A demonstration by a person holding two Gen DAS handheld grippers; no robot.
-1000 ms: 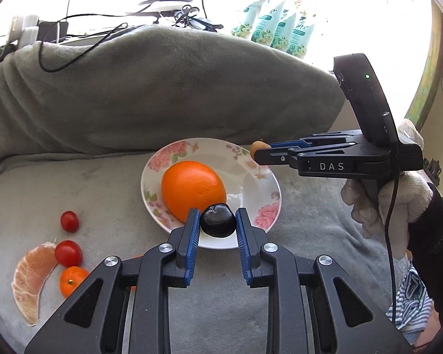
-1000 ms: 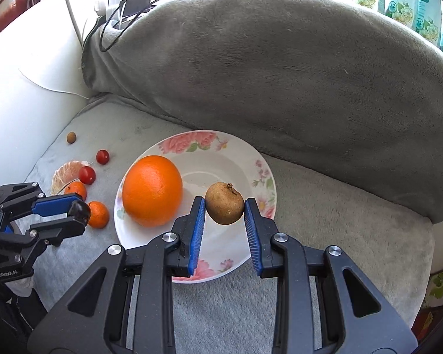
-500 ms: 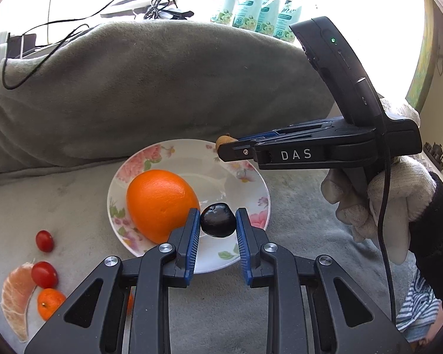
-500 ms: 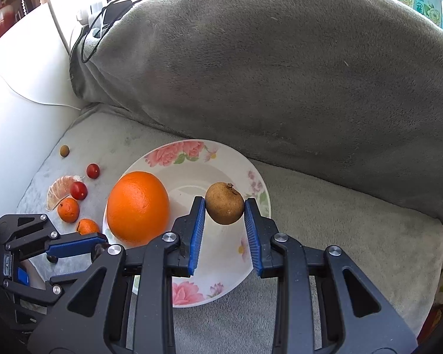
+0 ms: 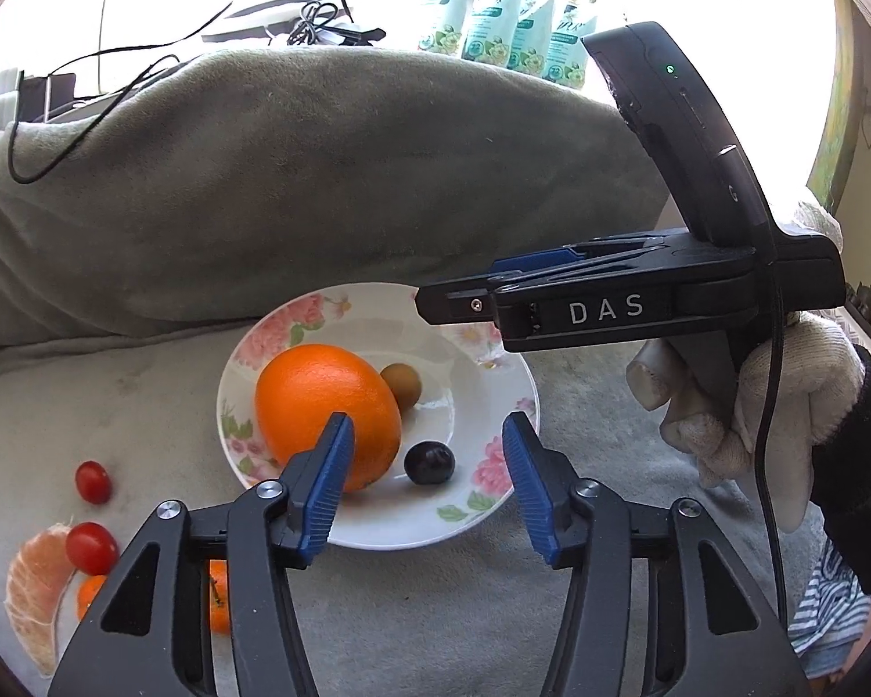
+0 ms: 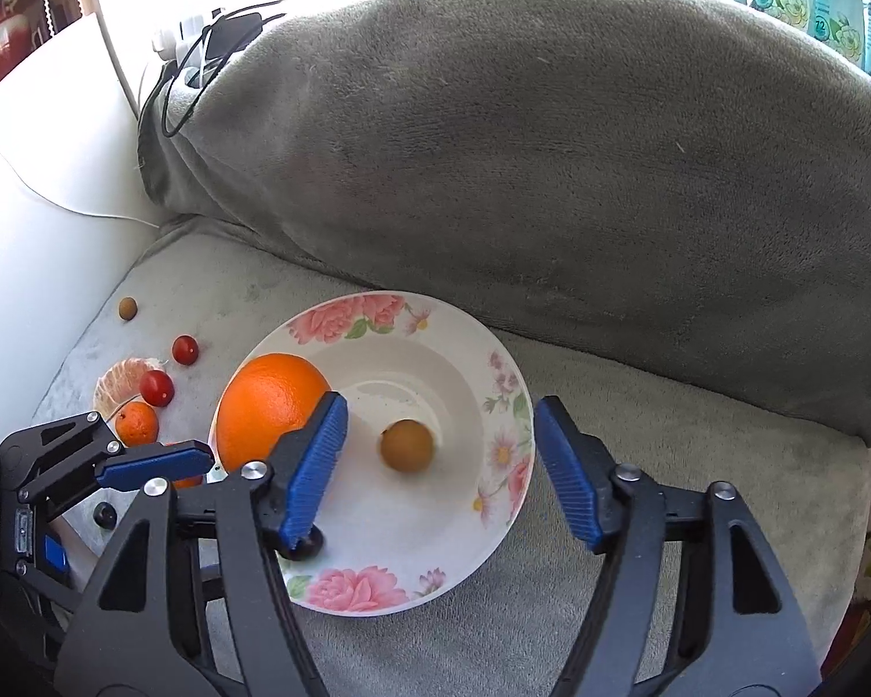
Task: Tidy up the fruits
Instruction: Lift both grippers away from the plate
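Left wrist view: your left gripper (image 5: 427,479) has just been opening and now stands apart, pads clear of the dark grape (image 5: 429,463) lying between them on the floral plate (image 5: 493,517). Your right gripper (image 6: 438,470) has likewise just been opening, holding nothing; the brown fruit (image 6: 407,445) sits loose on the plate beneath it. Beside both lies the orange (image 5: 328,409). Farther left on the grey blanket (image 5: 145,406) rest cherry tomatoes (image 5: 93,482), well apart from the plate.
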